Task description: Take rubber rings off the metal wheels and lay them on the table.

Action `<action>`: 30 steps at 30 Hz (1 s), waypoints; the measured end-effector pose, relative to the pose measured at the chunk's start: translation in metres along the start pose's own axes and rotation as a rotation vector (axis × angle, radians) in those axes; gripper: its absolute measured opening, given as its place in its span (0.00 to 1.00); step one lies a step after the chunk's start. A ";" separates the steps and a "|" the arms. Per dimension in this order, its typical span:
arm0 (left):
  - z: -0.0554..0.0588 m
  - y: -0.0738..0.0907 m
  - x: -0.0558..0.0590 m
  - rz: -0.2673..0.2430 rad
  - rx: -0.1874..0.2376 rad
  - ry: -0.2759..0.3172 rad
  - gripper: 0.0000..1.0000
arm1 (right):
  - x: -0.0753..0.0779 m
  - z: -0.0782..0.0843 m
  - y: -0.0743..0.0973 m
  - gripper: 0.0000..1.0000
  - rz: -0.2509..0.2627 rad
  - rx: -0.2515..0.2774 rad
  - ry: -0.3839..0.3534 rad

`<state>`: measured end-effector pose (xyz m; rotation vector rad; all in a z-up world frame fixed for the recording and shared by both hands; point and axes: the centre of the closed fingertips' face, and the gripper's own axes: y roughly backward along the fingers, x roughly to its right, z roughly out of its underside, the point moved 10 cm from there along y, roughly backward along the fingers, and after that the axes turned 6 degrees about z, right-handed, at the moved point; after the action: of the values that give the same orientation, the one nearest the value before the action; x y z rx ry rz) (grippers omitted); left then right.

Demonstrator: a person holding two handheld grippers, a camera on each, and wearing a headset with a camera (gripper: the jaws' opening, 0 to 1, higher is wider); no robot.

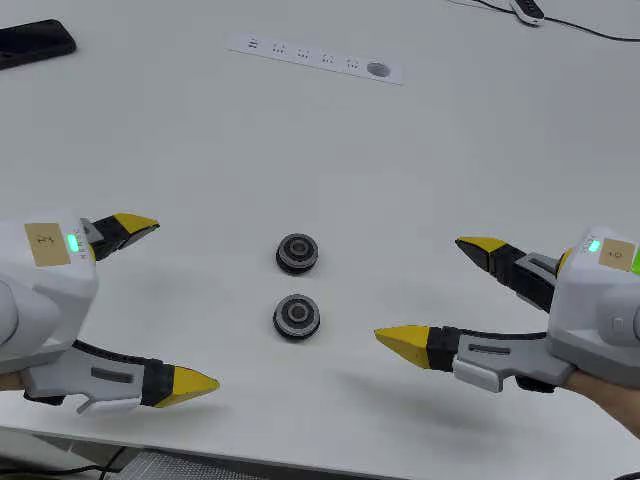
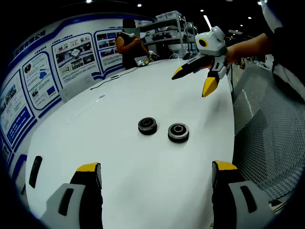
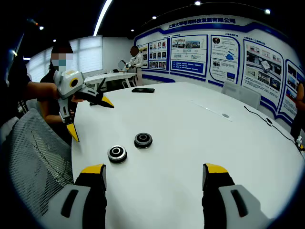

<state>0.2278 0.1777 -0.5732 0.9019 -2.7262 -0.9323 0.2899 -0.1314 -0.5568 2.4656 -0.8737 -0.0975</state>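
On the white table [image 1: 400,200], the far wheel [image 1: 297,253] and near wheel [image 1: 297,316] sit between my left gripper [image 1: 180,303] and right gripper [image 1: 423,290], both spread wide and empty.

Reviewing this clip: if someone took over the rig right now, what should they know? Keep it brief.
Left gripper: open, empty, left of the wheels.
Right gripper: open, empty, right of them.
Far wheel and near wheel lie flat on the table, apart, neither touched.
Done: nothing; rings seem still on both.
Left: pull each ring off and lay it on the table.
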 end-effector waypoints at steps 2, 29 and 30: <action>0.000 0.000 0.000 -0.001 -0.003 0.001 0.99 | 0.000 0.000 0.000 0.84 -0.001 0.002 -0.006; -0.004 -0.001 -0.006 0.012 -0.009 -0.015 0.96 | -0.001 0.009 0.003 0.82 0.001 -0.021 -0.027; -0.004 -0.001 -0.007 0.011 -0.008 -0.016 0.96 | 0.000 0.009 0.003 0.82 0.004 -0.022 -0.028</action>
<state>0.2350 0.1788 -0.5696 0.8816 -2.7354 -0.9518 0.2860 -0.1371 -0.5628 2.4477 -0.8852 -0.1392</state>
